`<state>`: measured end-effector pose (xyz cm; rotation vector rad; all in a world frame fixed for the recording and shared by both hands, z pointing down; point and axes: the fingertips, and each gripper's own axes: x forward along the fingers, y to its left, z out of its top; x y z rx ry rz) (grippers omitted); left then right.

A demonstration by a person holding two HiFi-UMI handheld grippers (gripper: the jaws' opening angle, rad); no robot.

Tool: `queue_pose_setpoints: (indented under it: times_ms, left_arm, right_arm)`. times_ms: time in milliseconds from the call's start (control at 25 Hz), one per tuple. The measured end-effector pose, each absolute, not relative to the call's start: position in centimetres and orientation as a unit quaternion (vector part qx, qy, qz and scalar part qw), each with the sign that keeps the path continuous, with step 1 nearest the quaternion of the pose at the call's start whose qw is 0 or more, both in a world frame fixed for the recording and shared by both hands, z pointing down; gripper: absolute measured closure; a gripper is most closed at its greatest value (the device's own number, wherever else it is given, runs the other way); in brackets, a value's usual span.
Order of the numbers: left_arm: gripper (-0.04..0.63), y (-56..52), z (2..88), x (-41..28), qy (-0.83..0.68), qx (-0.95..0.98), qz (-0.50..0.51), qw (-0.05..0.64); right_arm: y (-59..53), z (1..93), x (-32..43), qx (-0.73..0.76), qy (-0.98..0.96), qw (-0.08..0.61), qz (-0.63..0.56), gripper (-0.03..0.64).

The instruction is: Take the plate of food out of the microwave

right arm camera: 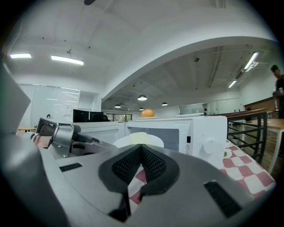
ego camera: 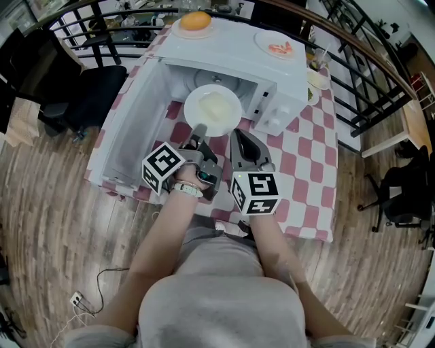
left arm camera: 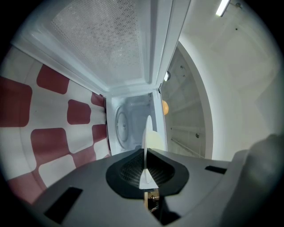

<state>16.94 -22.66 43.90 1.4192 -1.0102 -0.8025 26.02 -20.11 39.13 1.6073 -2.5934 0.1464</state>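
Plate point(ego camera: 204, 121) point(right arm camera: 122, 142): white, carrying a pale yellowish food point(ego camera: 217, 107), held level in the air just in front of the open mouth of the microwave point(ego camera: 272, 75), above the checked tablecloth point(ego camera: 306, 163). Left gripper point(ego camera: 199, 129) point(left arm camera: 145, 160): clenched on the near rim of the plate; in the left gripper view the rim shows edge-on, pinched between both pads, with the cavity and its glass turntable point(left arm camera: 120, 126) straight ahead. Right gripper point(ego camera: 238, 136) point(right arm camera: 141, 148): just beside the left one and to the right of it, pads pressed together with nothing between them, not touching the plate. Microwave door point(ego camera: 129, 122): swung fully open to the left. On the microwave's top: an orange point(ego camera: 196, 21) on a small plate, and a second plate point(ego camera: 279, 47) with red food at the right. Dark railing point(ego camera: 367, 61) runs behind the table
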Motion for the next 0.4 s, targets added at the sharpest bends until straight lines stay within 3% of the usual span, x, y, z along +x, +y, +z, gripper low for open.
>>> queue_pose_setpoints:
  times_ms: [400]
  left_arm:
    - [0.583,-22.53,43.54,17.24,-0.428,0.610,-0.343,0.572]
  right_arm:
    - [-19.91,38.92,25.98,0.523,-0.850,0.042,0.045,0.594]
